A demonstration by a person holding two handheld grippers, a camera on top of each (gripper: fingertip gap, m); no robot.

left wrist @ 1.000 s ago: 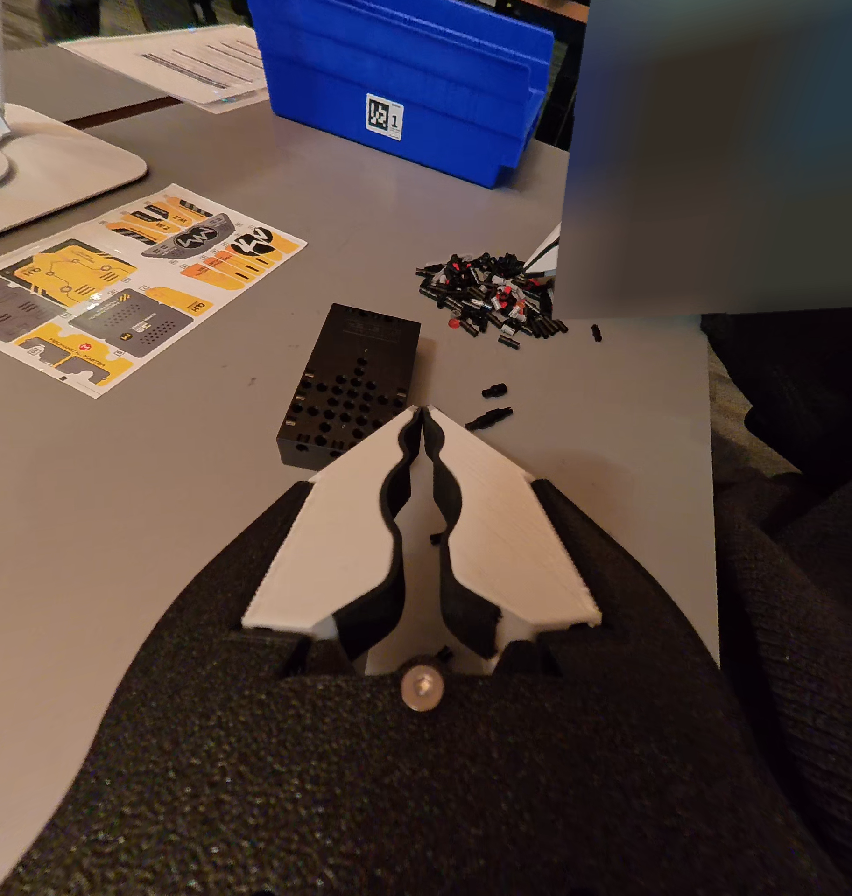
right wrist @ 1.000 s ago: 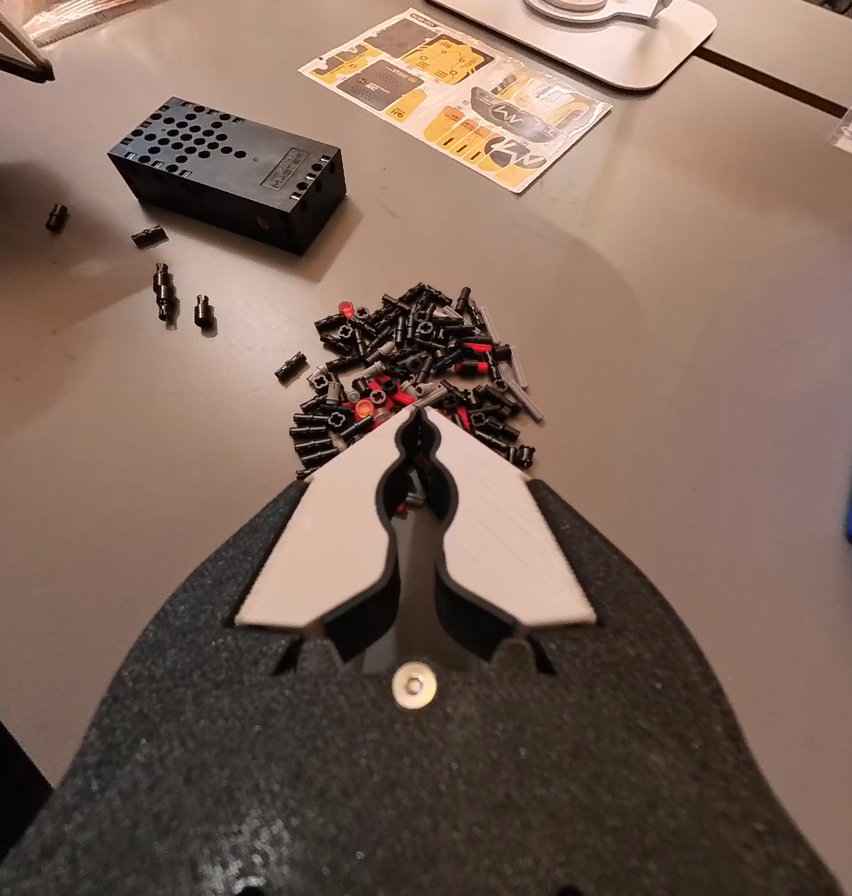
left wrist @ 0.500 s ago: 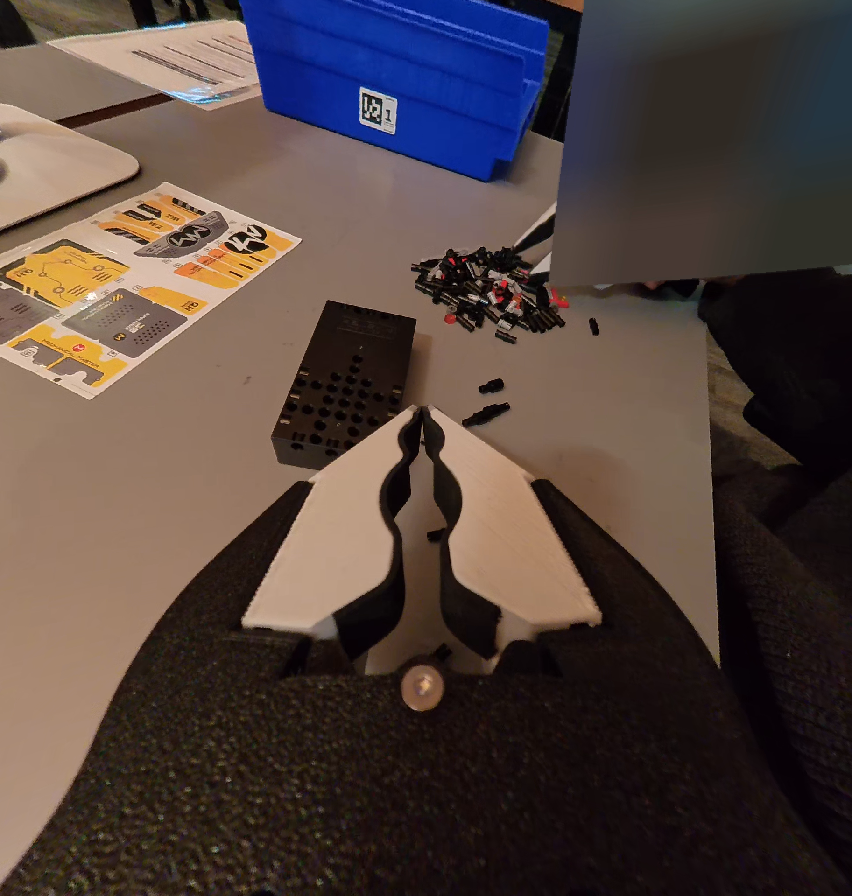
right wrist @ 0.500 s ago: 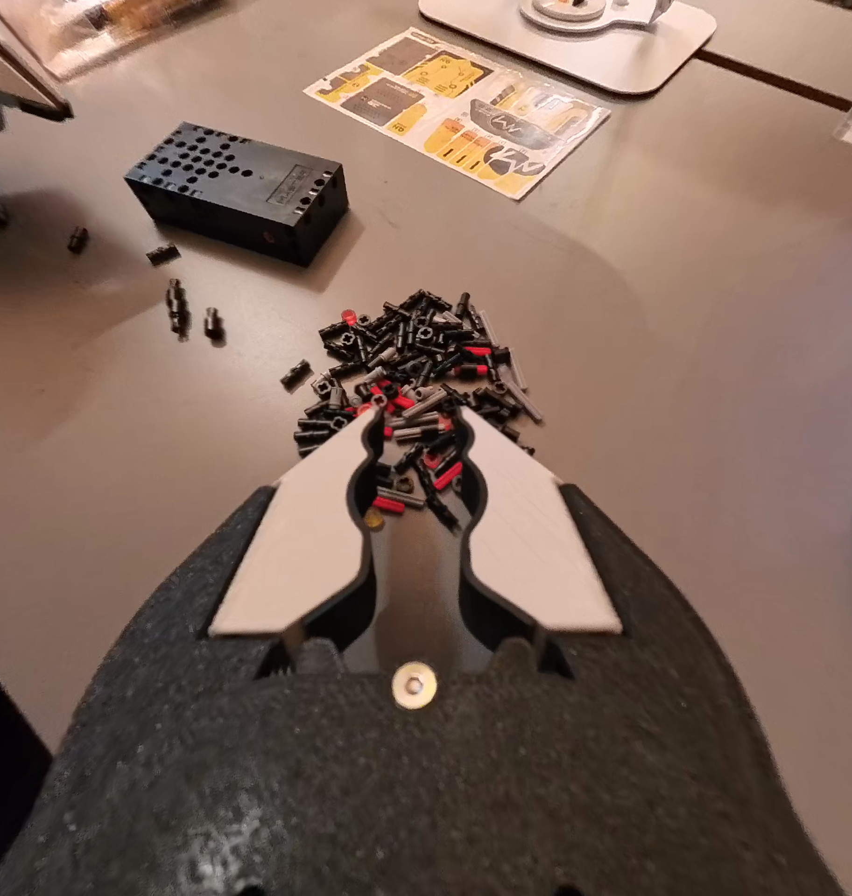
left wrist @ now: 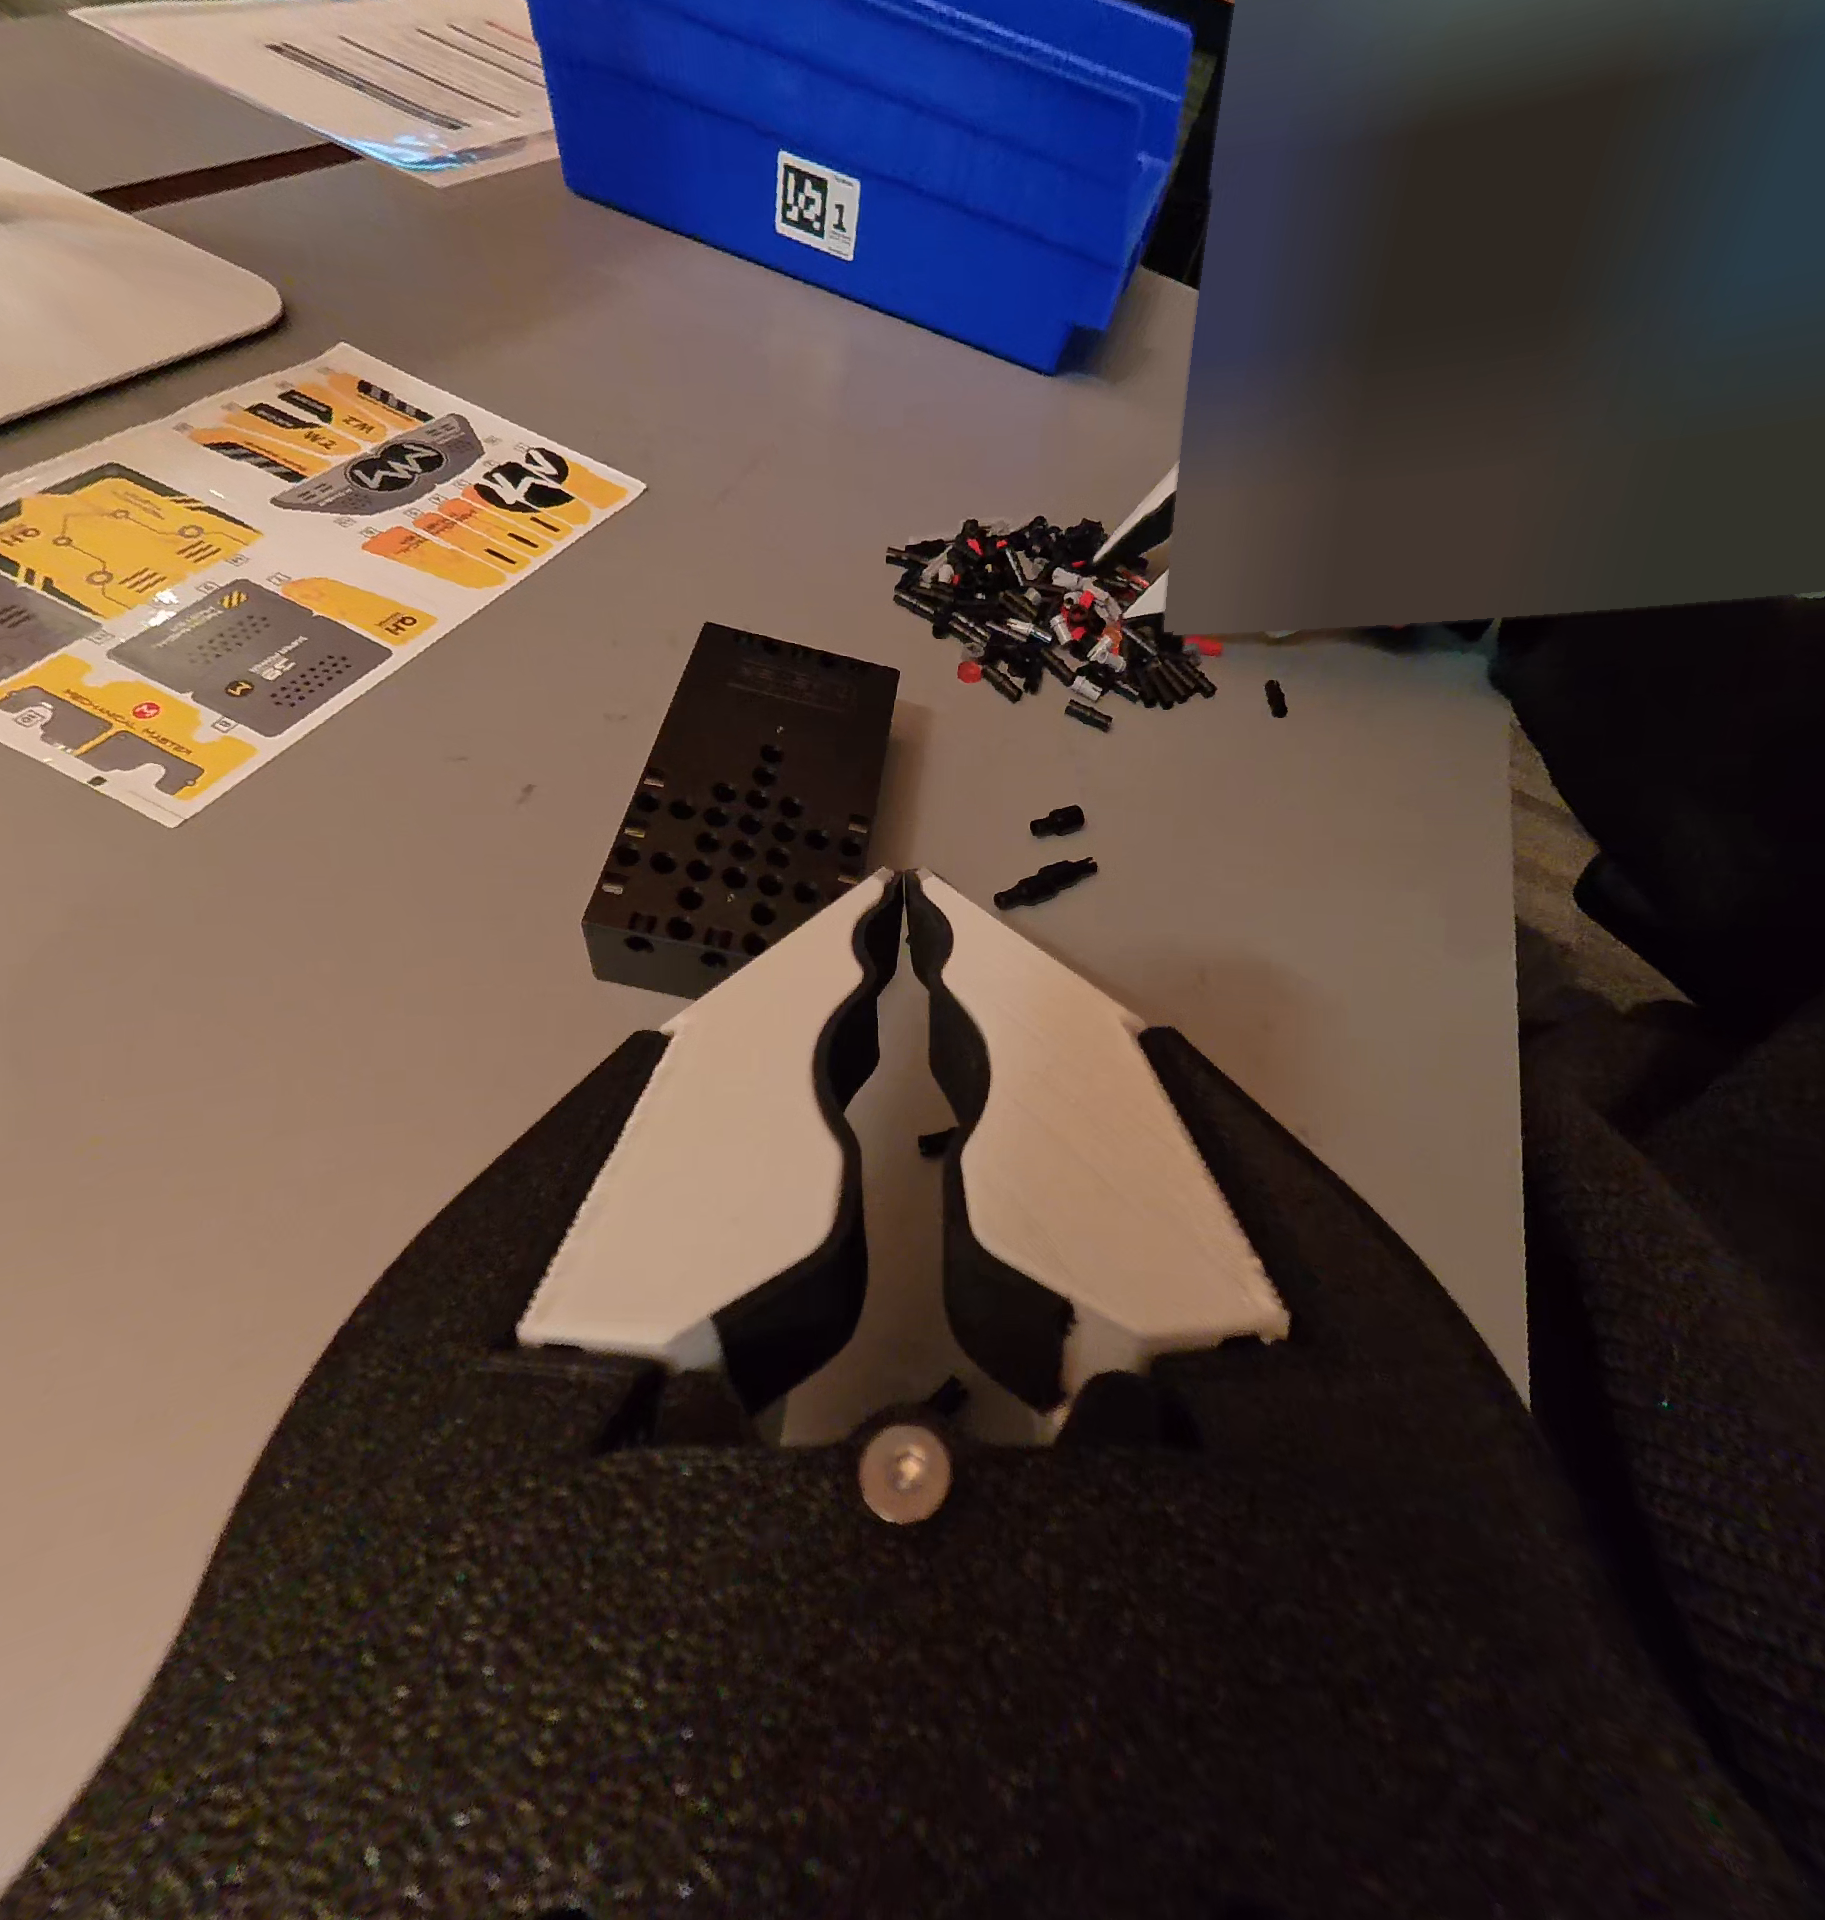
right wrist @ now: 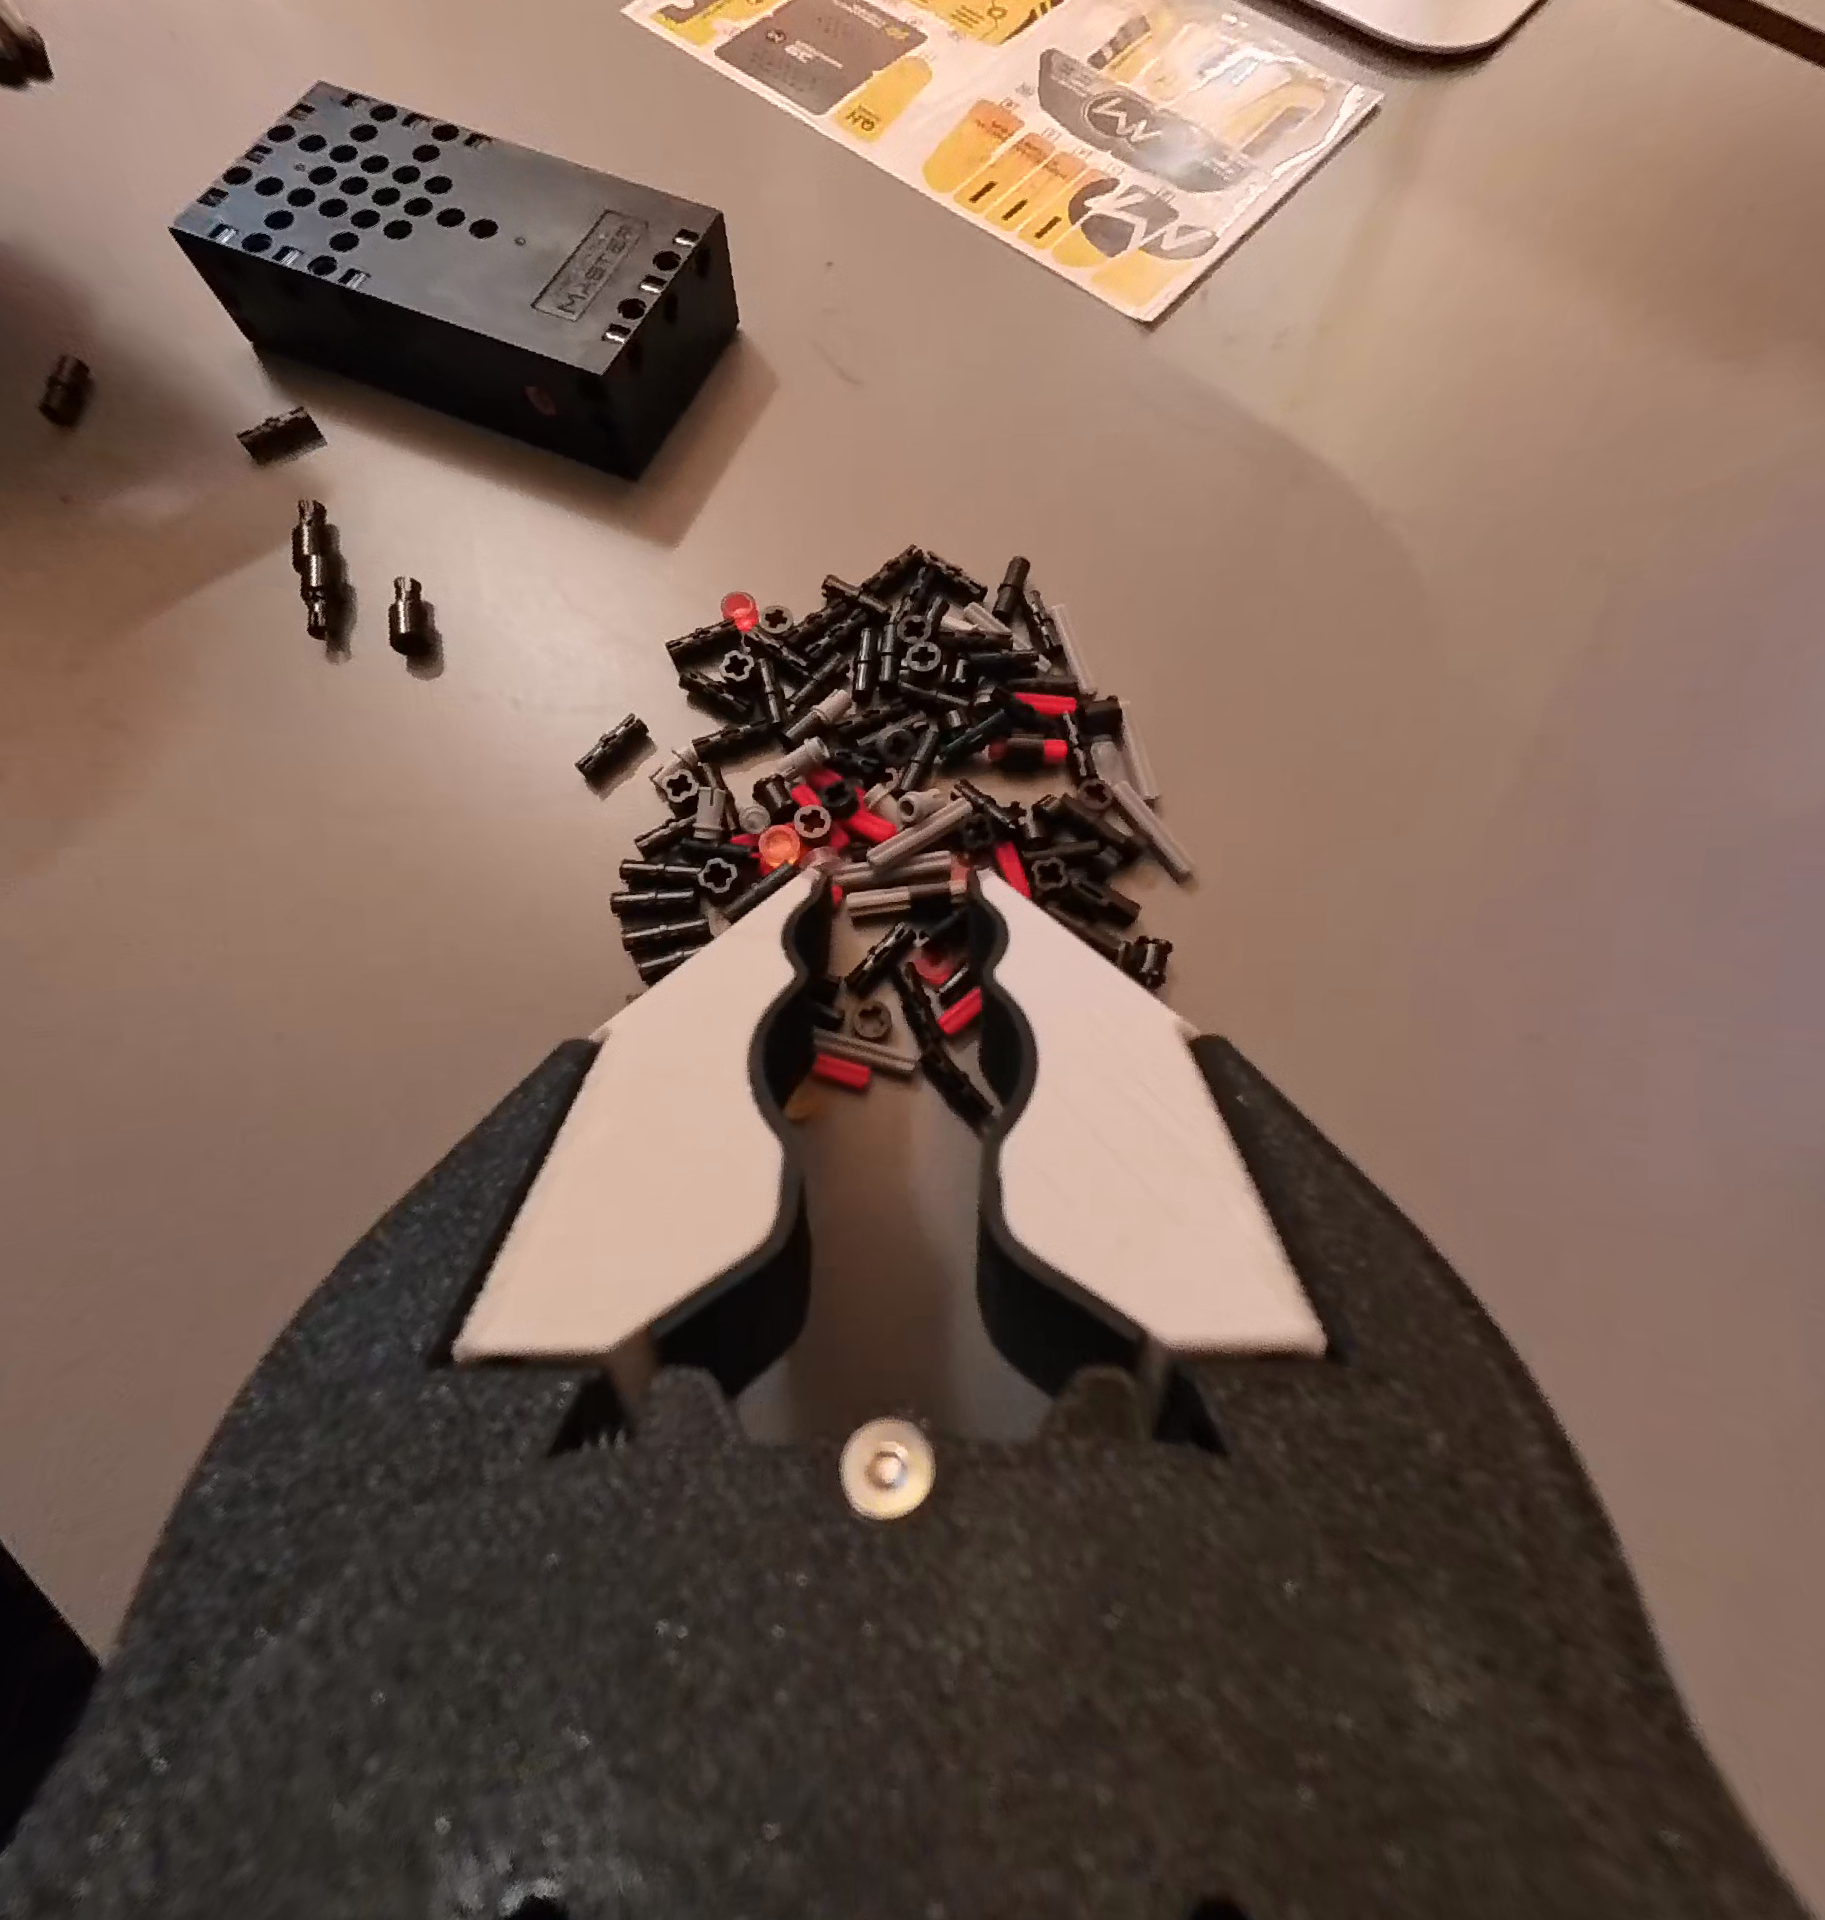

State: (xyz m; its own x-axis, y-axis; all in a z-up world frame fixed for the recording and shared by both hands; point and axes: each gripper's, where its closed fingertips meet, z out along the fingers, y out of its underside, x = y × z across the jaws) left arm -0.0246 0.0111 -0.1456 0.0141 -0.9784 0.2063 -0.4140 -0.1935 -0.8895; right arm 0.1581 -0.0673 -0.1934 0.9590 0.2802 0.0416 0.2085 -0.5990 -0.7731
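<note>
Right wrist view is showing the right gripper point(right wrist: 895, 883) spread over a pin pile point(right wrist: 908, 769) mid-frame on a grey table point(right wrist: 1459, 727); the left gripper point(left wrist: 903, 881) is sitting clenched, empty.

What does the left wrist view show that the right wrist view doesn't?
Only the left wrist view shows the blue bin, a printed sheet behind it, and the shut left claw over the near end of the black perforated block. Only the right wrist view shows the open right claw over the pile of small connector pins. Both show the block, the pile, the sticker sheet, loose black pins and the grey table.
</note>
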